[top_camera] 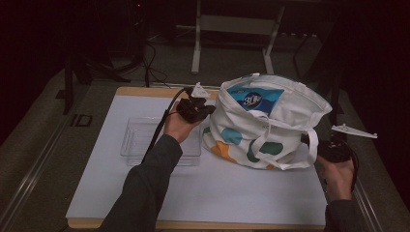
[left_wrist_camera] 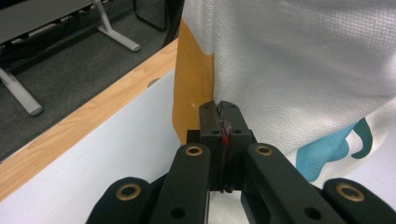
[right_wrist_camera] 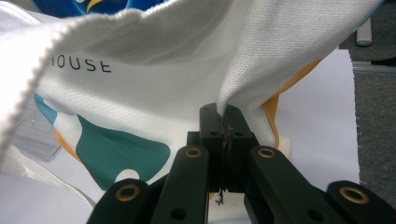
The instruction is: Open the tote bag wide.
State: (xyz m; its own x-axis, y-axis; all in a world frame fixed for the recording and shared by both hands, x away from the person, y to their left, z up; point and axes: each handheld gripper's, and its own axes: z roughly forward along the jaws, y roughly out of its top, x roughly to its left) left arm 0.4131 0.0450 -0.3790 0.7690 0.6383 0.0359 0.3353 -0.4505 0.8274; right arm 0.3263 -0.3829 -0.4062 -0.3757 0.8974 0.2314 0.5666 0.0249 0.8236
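A white cloth tote bag (top_camera: 270,130) with teal and orange spots stands on the mat at the right of centre. A blue package (top_camera: 256,99) shows in its open mouth. My left gripper (top_camera: 210,110) is at the bag's left side. In the left gripper view its jaws are pressed together on a fold of the bag's fabric (left_wrist_camera: 299,70), with the left gripper (left_wrist_camera: 223,112) at the seam beside an orange patch. My right gripper (top_camera: 313,144) is at the bag's right side, near a handle loop. The right gripper (right_wrist_camera: 225,114) pinches a pleat of the bag's cloth (right_wrist_camera: 154,102).
A clear plastic tray (top_camera: 126,140) lies on the white mat (top_camera: 217,193) left of the bag, under my left forearm. The wooden table edge (top_camera: 145,91) runs along the back. Beyond it are grey floor, cables and the legs of a metal frame (top_camera: 196,53).
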